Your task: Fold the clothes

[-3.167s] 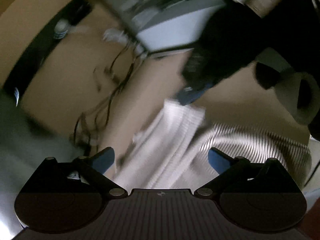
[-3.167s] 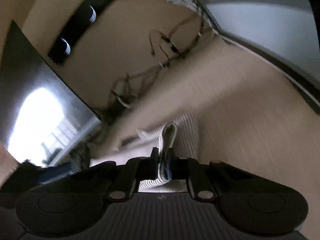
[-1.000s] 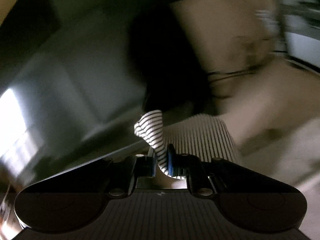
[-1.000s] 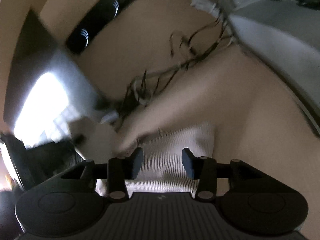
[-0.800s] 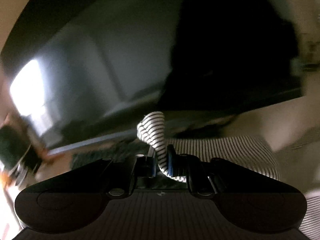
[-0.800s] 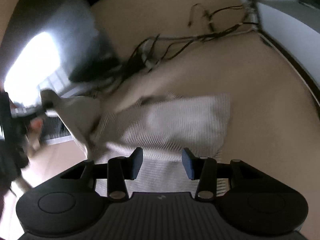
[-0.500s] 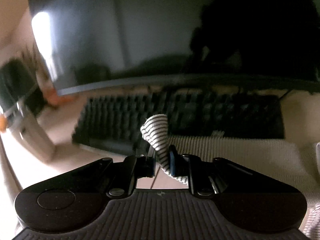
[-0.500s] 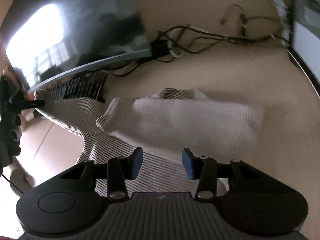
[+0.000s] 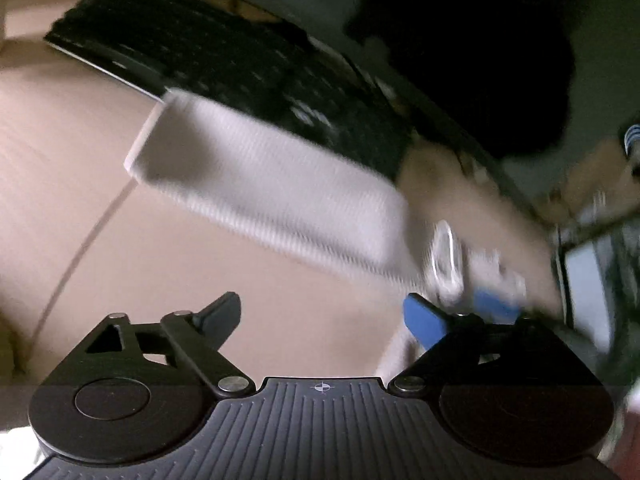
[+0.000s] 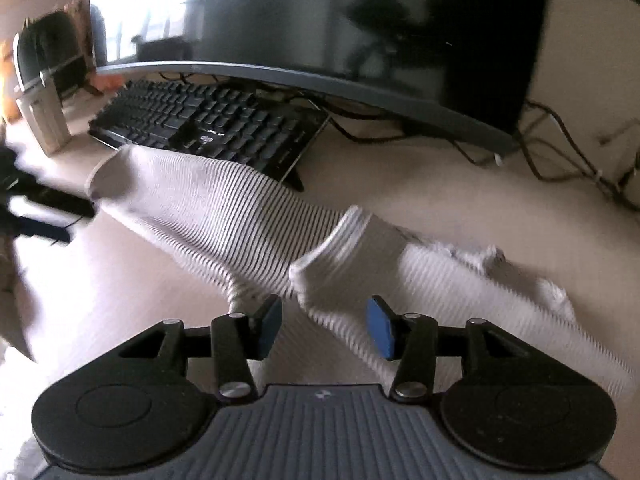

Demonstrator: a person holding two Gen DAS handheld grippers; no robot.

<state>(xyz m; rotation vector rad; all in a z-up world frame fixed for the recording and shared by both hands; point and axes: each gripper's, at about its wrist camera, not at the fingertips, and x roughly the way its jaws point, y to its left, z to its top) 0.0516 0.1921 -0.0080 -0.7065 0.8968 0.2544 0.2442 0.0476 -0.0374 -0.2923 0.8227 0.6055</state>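
Observation:
A white garment with thin dark stripes [image 10: 224, 220] lies on the beige desk [image 10: 440, 184], one sleeve stretched out left toward the keyboard. In the left wrist view the sleeve [image 9: 256, 184] is a blurred white band ahead of me. My left gripper [image 9: 326, 316] is open and empty, a little short of the sleeve. My right gripper [image 10: 322, 330] is open, with a folded edge of the garment lying between its fingers, not pinched. The left gripper [image 10: 40, 216] shows blurred at the left edge of the right wrist view, just past the sleeve's cuff.
A black keyboard [image 10: 208, 124] lies under the sleeve's far edge, also in the left wrist view [image 9: 224, 60]. A curved monitor [image 10: 340, 28] stands behind it. Loose cables [image 10: 560, 152] lie at the back right. A dark shape [image 9: 480, 60] fills the upper right of the left wrist view.
My left gripper has let go of the striped sleeve and opened wide; the sleeve now lies flat by the keyboard. The right gripper stays open and has swung toward the monitor.

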